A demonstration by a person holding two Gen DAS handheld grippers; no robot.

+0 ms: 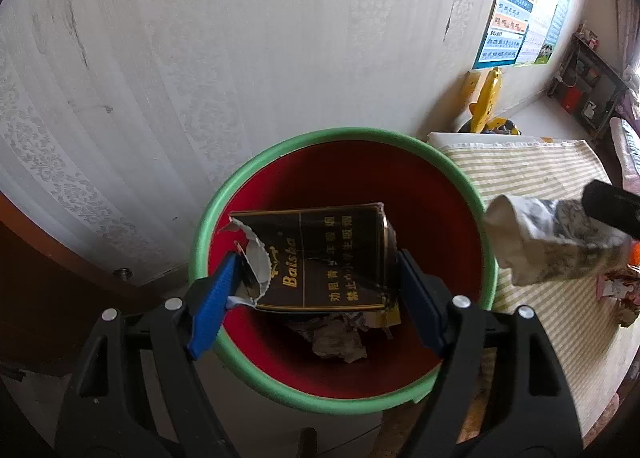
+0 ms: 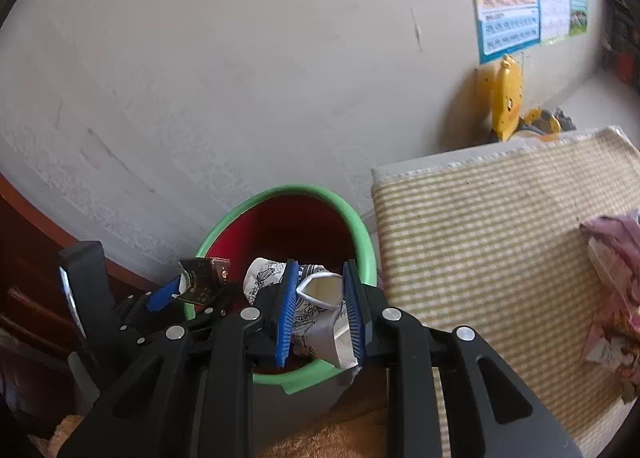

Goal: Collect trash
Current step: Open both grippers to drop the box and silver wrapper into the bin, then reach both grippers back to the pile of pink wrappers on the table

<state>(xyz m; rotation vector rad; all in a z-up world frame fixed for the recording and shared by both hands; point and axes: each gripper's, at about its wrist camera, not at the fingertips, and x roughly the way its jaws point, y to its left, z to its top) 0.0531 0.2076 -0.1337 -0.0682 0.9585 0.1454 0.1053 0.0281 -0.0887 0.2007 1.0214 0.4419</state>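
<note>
Trash bin (image 1: 352,138) (green rim, red inside) sits below the left gripper (image 1: 320,278) clamping a dark cigarette pack (image 1: 320,258) and the right gripper (image 2: 320,310) pinching crumpled paper (image 2: 316,298).

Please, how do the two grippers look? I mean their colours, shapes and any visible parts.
Both look alike. The left gripper and the right gripper each have two black plastic fingers with triangular cut-outs, round silver rivets at the joints, and ribbed blue pads on the inner faces. No cables, sleeves or hands show.
</note>
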